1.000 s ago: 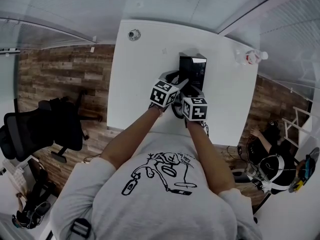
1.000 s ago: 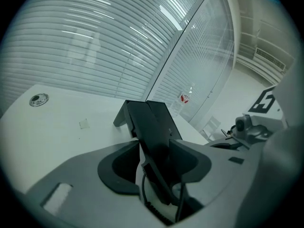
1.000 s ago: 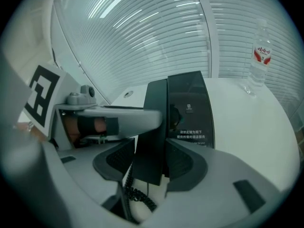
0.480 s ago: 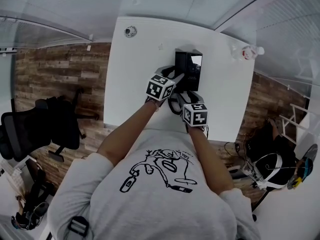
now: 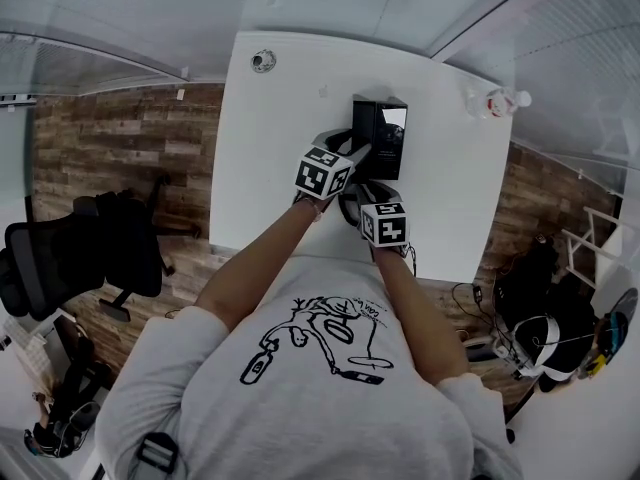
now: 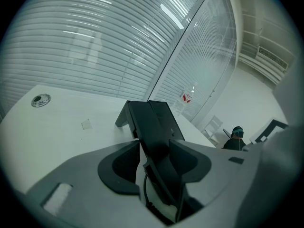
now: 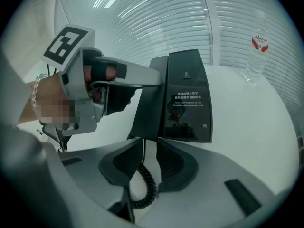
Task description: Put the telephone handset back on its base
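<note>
The left gripper (image 6: 155, 145) has its fingers (image 6: 121, 163) pinched on the black handset (image 7: 146, 103). The handset runs straight away from them, its long axis rising along the left flank of the upright base (image 7: 187, 99), and its lower end with the cord outlet sits deep between the pads. From the right gripper view it looks pressed against the base or very nearly so; whether it is fully seated in its cradle I cannot tell.

The right gripper (image 7: 149, 141) sits lower and nearer the person. Its fingers (image 7: 178, 163) have just been closing and now stand a narrow gap apart. The coiled cord (image 7: 147, 184) hangs between them, with bare table (image 7: 247, 118) showing beside it, so they do not seem to press on anything. The handset's foot lies just ahead of their tips.

The left hand is the one carrying the handset. Any last settling should follow its long axis into the base.
</note>
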`<state>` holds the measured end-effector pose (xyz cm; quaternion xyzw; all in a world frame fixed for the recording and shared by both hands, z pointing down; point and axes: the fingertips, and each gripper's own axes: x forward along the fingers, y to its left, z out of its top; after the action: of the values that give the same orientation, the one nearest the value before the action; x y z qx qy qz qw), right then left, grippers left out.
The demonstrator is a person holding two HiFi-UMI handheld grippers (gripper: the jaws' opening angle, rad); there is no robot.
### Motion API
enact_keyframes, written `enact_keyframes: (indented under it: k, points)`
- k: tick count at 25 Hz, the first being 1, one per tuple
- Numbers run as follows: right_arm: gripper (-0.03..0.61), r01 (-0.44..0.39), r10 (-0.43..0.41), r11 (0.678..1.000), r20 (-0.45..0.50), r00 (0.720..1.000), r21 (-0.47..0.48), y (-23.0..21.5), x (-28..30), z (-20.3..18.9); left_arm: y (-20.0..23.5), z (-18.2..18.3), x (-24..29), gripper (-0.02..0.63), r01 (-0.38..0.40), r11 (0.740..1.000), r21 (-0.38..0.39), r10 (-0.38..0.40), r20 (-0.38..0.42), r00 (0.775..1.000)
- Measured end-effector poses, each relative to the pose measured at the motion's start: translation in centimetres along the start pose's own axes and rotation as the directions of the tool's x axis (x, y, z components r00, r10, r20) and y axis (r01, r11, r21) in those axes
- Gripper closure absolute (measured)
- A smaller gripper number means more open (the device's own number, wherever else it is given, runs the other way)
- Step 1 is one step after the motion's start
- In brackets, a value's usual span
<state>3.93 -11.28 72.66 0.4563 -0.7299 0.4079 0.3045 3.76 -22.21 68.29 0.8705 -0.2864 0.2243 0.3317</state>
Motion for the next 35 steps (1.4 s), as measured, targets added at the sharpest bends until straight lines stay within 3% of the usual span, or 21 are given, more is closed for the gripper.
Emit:
enact_keyframes:
  k: [11,20,28,34,35]
  points:
    - [0.502,0.024,-0.025,1.000,0.050,0.998,0.009,-0.1,-0.4,0.7,0.1,0.5,-0.1,0.422,0.008,1.000,-0.010,-0.007,0.027,1.000]
    - [0.503,0.047,-0.046,0.999,0.042,0.998,-0.024,-0.3,0.1,0.4,0.0,0.5,0.0,0.423,-0.010,0.999,0.031,0.008,0.049,0.999]
    - [0.505,-0.009,0.009,0.992,0.005,1.000,0.125,-0.7,0.9,0.0,0.1,0.4,0.3,0.417,-0.035,0.999,0.036,0.034,0.022,0.999]
    - [0.520,0.012,-0.017,0.997,0.067,0.998,0.079,-0.1,-0.3,0.8,-0.1,1.1,-0.6,0.417,-0.019,0.999,0.039,0.016,0.059,0.998]
    - [0.551,0.018,-0.023,0.997,0.068,0.997,0.074,-0.2,-0.2,1.0,0.0,1.2,-0.6,0.431,-0.020,0.999,0.046,0.017,0.066,0.998]
